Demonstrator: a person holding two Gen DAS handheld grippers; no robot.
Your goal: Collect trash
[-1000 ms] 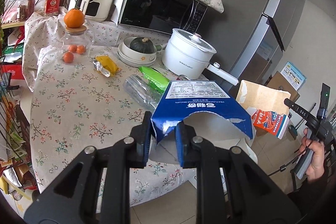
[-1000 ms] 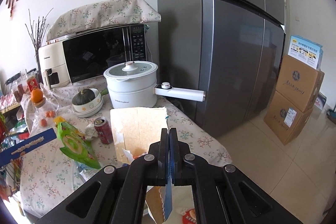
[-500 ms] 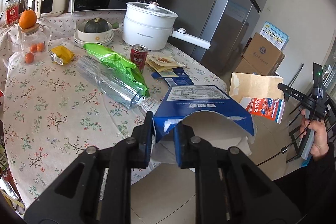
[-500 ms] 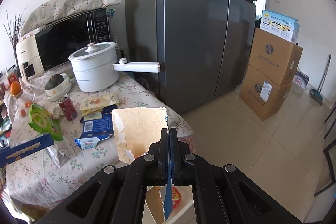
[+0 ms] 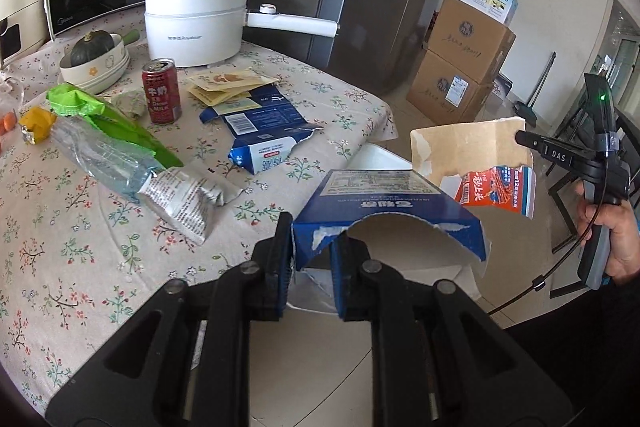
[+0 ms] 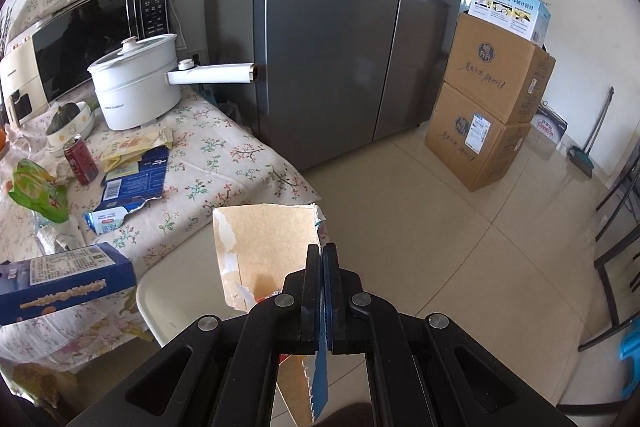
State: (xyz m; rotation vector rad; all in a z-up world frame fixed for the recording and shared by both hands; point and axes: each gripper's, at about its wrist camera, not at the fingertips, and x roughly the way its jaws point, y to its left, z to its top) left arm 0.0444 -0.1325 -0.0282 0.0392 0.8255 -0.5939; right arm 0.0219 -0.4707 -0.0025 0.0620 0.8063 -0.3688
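So the torn blue cardboard snack box [image 5: 386, 215] is pinched by one wall in my left gripper [image 5: 312, 259], jaws narrow on the card, open end sagging toward me. Its long side runs out to my right, toward the ripped brown-backed carton piece with red print [image 5: 480, 163], which my right gripper [image 6: 322, 291] has clamped flat, jaws basically shut on the sheet.

Both pieces hang off the edge of the floral-cloth table [image 5: 80, 227], over a white bin rim [image 5: 376, 155] just below and ahead of the left jaws. I reckon the left one's nearer, so that box drops first.
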